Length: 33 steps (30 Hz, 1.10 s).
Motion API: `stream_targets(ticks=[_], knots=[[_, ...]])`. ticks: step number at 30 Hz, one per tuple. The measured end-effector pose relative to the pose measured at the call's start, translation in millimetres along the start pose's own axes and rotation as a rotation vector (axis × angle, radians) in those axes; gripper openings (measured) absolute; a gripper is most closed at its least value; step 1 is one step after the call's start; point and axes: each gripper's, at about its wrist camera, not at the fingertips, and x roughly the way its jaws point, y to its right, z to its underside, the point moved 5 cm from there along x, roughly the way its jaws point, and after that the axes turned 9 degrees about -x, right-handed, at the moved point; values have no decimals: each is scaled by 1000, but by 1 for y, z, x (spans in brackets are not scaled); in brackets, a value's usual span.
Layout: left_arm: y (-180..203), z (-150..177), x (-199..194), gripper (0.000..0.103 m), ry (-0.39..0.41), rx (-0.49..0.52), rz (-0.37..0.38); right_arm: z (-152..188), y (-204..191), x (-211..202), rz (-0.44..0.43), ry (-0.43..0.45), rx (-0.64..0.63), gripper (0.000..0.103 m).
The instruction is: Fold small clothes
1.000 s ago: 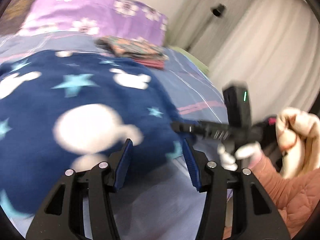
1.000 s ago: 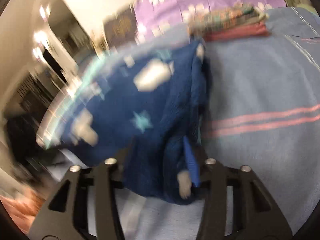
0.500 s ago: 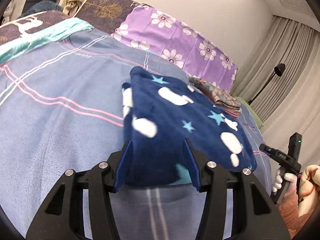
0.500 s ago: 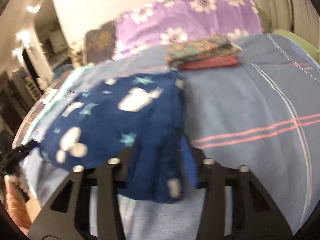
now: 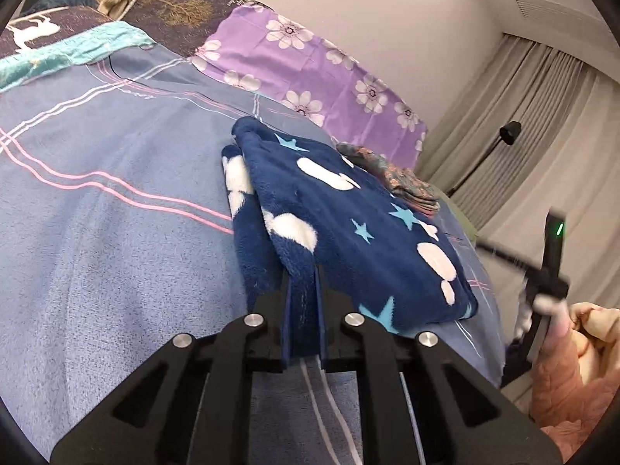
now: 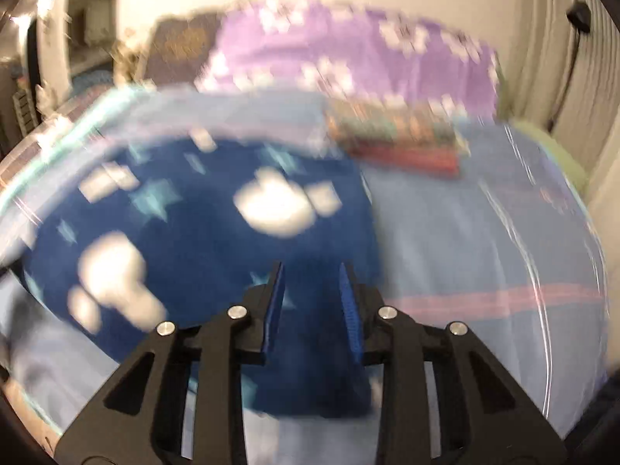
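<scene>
- The fleece [image 5: 348, 224], navy with white shapes and pale stars, lies mid-bed on the sheet [image 5: 108, 240], already doubled: a lower layer shows along its left edge under the top one.
- The left gripper [image 5: 302, 290] has its jaws drawn nearly together on the fleece's near edge, a thin fold of cloth pinched between the blue pads [image 5: 317, 310]. That grip looks meant to anchor or lift this corner for the next fold.
- The right gripper [image 6: 312, 298] is at the near edge on the other side, jaws part open with blue cloth between them. This view is blurred, so I cannot tell whether the pads actually bear on the cloth.
- Judging by both claws at the same edge, the step in hand is probably carrying that edge over to halve the piece again.
- A folded stack [image 6: 395, 135] of patterned and red cloth sits beyond the fleece near the purple pillow [image 5: 310, 66], likely finished pieces kept apart.
- In the left view the right gripper's body and the person's hand [image 5: 581, 333] show at the bed's right side.
</scene>
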Motion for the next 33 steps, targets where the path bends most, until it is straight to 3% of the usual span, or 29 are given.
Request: stream_targets(ticks=[2, 5, 7, 11, 15, 17, 19, 20, 24, 27, 30, 33], knots=[[-2, 2, 4, 25, -16, -9, 18, -34, -41, 3, -97, 35, -93, 37], [-1, 6, 7, 27, -39, -8, 49, -65, -108, 24, -216, 20, -242, 37], [5, 10, 8, 9, -50, 34, 46, -81, -160, 40, -283, 8, -350, 37], [1, 14, 8, 8, -64, 41, 36, -103, -246, 71, -359, -28, -489, 36], [-9, 22, 10, 8, -87, 43, 4, -105, -302, 123, -384, -161, -552, 35], [-11, 22, 12, 9, -92, 35, 7, -98, -311, 148, -375, -222, -543, 35], [-14, 23, 15, 10, -101, 33, 3, -86, -311, 180, -431, -300, -458, 41], [-15, 22, 16, 10, -102, 30, 4, -85, -309, 185, -456, -292, -430, 42], [-20, 22, 17, 12, -116, 0, 38, -86, -308, 177, -492, -251, -431, 45], [-17, 20, 13, 13, -109, 4, 30, -95, -283, 156, -499, -202, -348, 39], [-10, 16, 1, 13, -78, 34, 14, -101, -232, 108, -495, -82, -248, 39], [7, 1, -18, 13, -20, 80, 7, -85, -168, 65, -422, 9, -184, 39]])
